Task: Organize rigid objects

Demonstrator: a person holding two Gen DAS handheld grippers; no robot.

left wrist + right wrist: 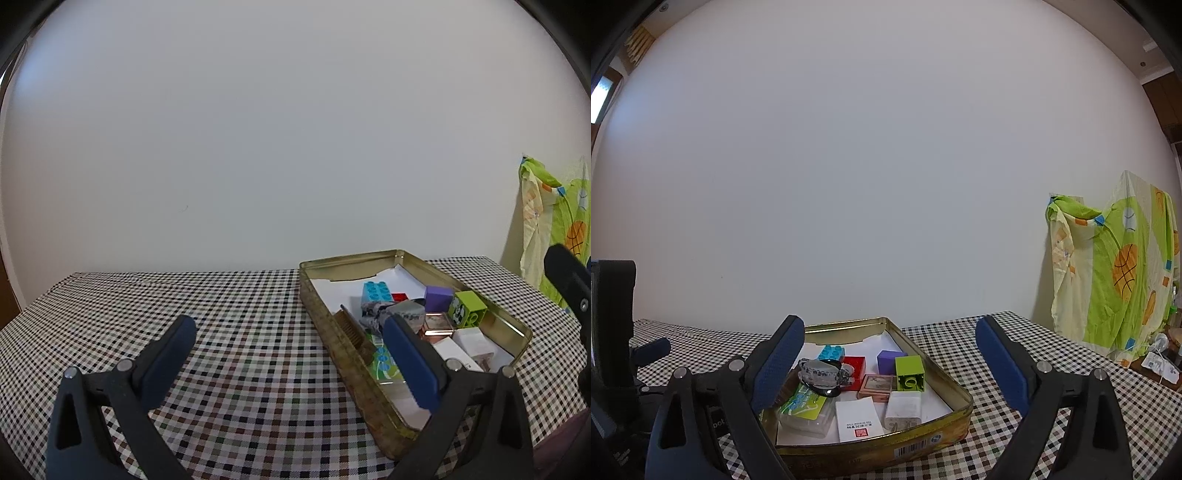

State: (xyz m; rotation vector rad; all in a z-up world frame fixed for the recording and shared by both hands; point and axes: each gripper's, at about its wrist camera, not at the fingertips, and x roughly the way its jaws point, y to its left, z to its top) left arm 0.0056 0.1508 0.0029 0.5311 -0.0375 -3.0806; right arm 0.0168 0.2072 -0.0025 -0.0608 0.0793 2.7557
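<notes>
both grippers, left (288, 354) and right (890, 354), hang spread wide and empty over the tin (945, 380) of blocks (909, 373).

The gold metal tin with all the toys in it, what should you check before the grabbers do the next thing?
1. Left gripper open and holding nothing: ok.
2. Right gripper open and holding nothing: ok.
3. Gold metal tin flat on the checkered tablecloth: ok.
4. Lime green toy block and purple cube inside the tin: ok.
5. Loose items left outside the tin: cannot tell.
</notes>
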